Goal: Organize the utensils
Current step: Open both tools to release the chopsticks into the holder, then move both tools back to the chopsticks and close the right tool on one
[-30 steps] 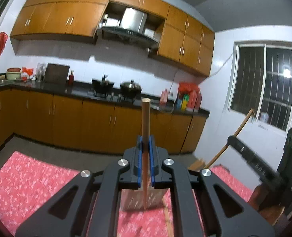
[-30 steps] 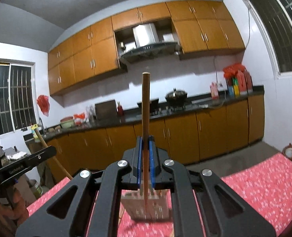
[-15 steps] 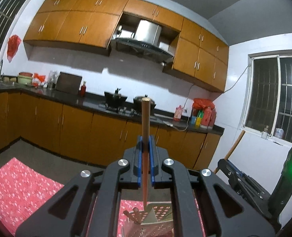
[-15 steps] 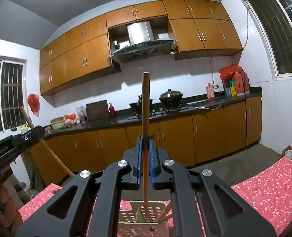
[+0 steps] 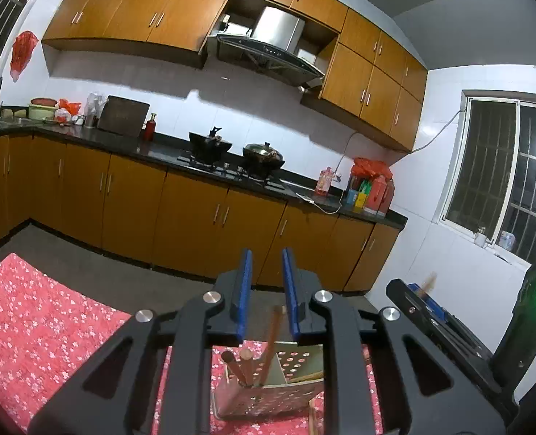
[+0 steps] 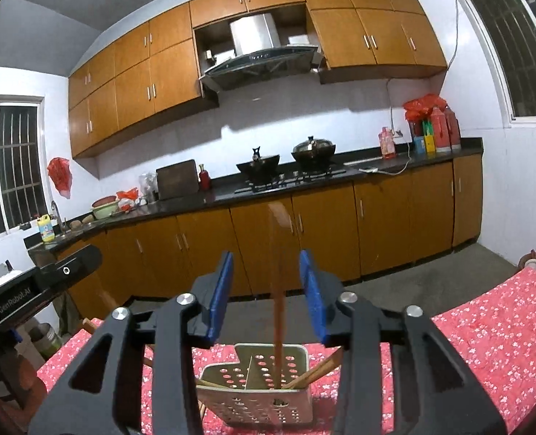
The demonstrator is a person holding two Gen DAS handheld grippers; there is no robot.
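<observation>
Both grippers point roughly level with a slight downward tilt over a perforated metal utensil holder point(image 6: 257, 395), which stands on a table covered by a red floral cloth point(image 5: 32, 326). The left gripper point(image 5: 266, 290) has its blue-padded jaws opening; one wooden chopstick point(image 5: 272, 333) stands tilted in the gap between the pads, touching neither pad, with its lower end in the holder. The right gripper point(image 6: 268, 293) is likewise opening, wider; a motion-blurred wooden chopstick point(image 6: 278, 290) stands upright between its pads, free of both, its lower end inside the holder's compartment at 3 o'clock of the central divider. The holder is rectangular sheet metal with round holes and two compartments. In the left wrist view, two further round-ended sticks point(image 5: 237, 362) lean at 9 o'clock of the tilted chopstick. In the right wrist view, further pale sticks lean toward 3 o'clock; their number cannot be counted.
</observation>
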